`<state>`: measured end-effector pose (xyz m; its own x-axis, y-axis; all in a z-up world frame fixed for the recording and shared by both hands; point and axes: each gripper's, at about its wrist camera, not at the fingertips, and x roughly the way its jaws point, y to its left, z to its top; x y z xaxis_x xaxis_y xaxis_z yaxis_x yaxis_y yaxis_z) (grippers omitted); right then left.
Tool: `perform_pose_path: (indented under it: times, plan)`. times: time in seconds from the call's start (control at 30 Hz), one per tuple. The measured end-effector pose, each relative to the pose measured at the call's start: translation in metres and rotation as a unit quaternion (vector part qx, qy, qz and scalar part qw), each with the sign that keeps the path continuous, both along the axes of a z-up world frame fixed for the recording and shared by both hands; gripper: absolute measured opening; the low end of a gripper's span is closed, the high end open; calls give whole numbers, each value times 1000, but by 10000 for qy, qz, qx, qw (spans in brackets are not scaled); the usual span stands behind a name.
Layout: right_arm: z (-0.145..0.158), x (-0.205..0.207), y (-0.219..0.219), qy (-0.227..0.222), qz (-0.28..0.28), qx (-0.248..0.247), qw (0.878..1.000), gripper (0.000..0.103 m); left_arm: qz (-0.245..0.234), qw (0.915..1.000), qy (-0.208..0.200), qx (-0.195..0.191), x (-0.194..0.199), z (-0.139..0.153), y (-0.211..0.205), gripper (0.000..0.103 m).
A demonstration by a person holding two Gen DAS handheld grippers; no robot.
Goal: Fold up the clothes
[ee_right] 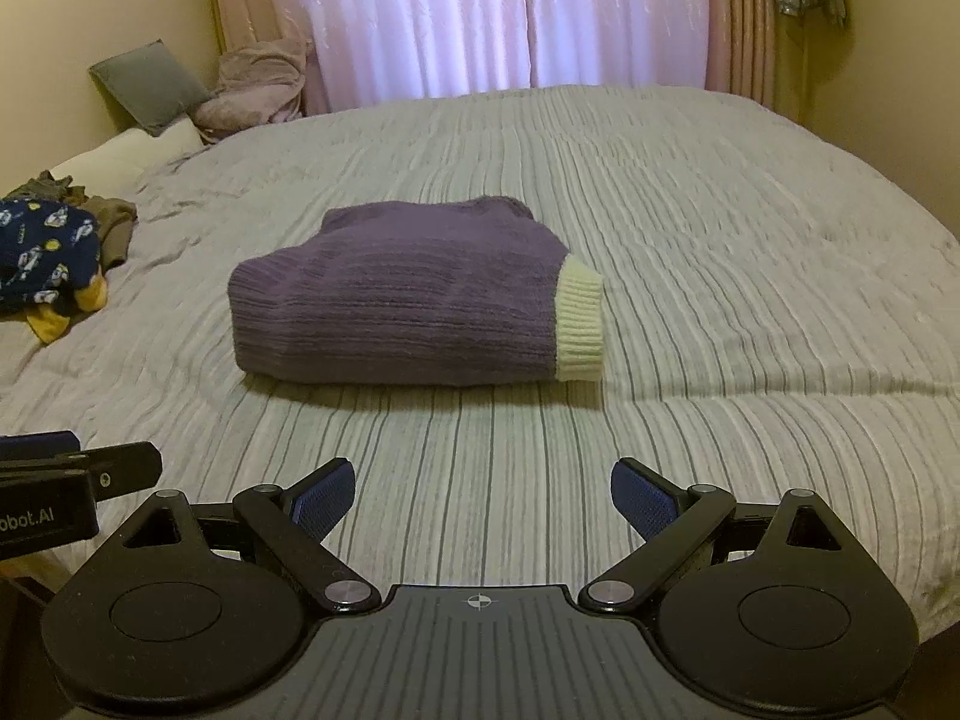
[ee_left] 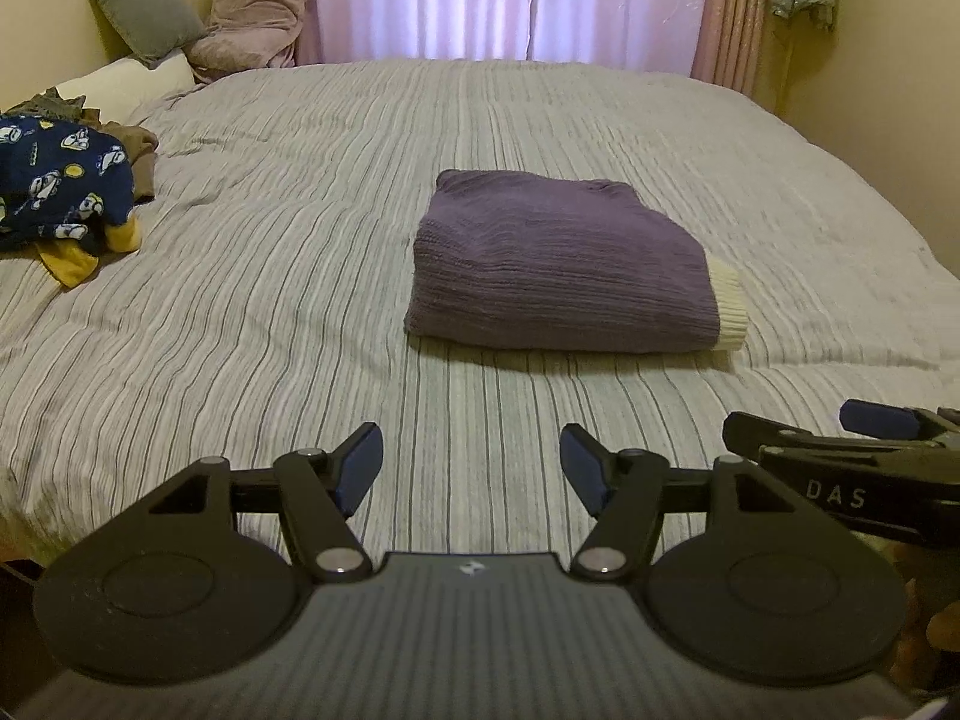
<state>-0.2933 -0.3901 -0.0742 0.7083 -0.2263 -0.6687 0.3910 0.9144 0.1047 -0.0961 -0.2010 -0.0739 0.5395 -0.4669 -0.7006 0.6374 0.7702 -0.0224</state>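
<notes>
Striped grey bed (ee_left: 252, 276) holds a folded purple knit sweater (ee_left: 558, 270). Left tongs (ee_left: 471, 468) and right tongs (ee_right: 483, 501) are apart, holding nothing. Next, grab the blue patterned clothes (ee_left: 60, 180) gently.

Purple sweater (ee_left: 558, 264), grey-striped bedspread (ee_left: 300, 300)

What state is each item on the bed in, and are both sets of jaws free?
Purple sweater: folded, lying flat mid-bed.
Clothes pile: unfolded, heaped at the bed's left edge.
Left gripper: jaws open, empty.
Right gripper: jaws open, empty.
Curtains: drawn closed.
</notes>
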Motion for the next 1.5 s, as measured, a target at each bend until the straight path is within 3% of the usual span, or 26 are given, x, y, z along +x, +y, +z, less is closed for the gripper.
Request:
perform_pose_path:
  times: [0.17,0.37,0.47,0.57,0.67,0.73,0.97,1.13,1.3,1.5]
  plan:
    - [-1,0,0,-2,5,1,10000,95,-31,10000,16,-49,-4,2,4,62]
    - [-9,3,-5,90,32,58,9999,95,-92,9969,602,-508,22,-7,15,63]
    - [-18,0,-23,67,14,372,9993,95,-117,9930,903,-745,35,-12,21,65]
    - [-33,-6,-64,-160,-213,1461,9889,95,39,9778,1633,-1310,72,-20,35,66]
    - [-49,-11,-114,-500,-563,2773,9578,95,196,9543,2298,-1900,113,-29,43,68]
    - [-55,-8,-140,-696,-687,3250,9407,95,239,9441,2498,-2140,139,-33,41,72]
    - [-67,47,-205,-962,-633,3961,9110,95,95,9321,2732,-2376,221,-47,-1,78]
    - [-78,93,-236,-934,-570,4175,9021,95,55,9262,2906,-2400,269,-67,-33,82]
    - [-94,132,-253,-787,-452,4494,8887,95,65,9058,3444,-2468,299,-101,-59,82]
    - [-106,171,-248,-452,1,4512,8913,95,130,8781,3917,-2745,316,-136,-76,81]
